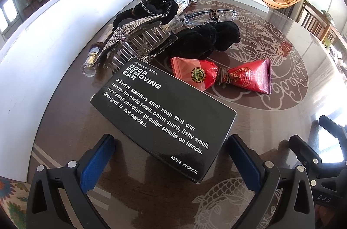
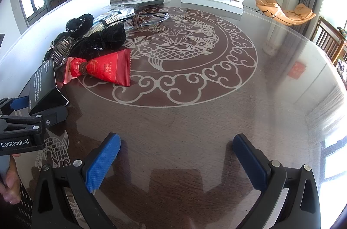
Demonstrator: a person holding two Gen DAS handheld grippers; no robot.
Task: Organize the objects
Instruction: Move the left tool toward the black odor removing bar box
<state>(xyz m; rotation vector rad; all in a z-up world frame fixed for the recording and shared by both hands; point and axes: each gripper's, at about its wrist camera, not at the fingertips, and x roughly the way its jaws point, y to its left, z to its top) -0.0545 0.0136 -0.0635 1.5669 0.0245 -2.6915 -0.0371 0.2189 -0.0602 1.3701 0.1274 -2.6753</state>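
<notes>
Left wrist view: left gripper [image 1: 171, 161] tilts steeply down, fingers spread wide either side of a black rectangular cardboard box [image 1: 164, 118], not touching it.
Right gripper [image 2: 176, 160] angles down over the bare glossy brown patterned surface [image 2: 195, 116], fingers wide open, empty. Beyond the box lie a red foil packet [image 1: 223, 76], a rhinestone hair claw [image 1: 138, 42] and black velvet scrunchies [image 1: 203, 38].

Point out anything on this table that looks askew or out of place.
The black box lies skewed, one end flap hanging open. The red wrapper is cinched with a brown hair tie, and the hair clip leans on the black velvet pile.
</notes>
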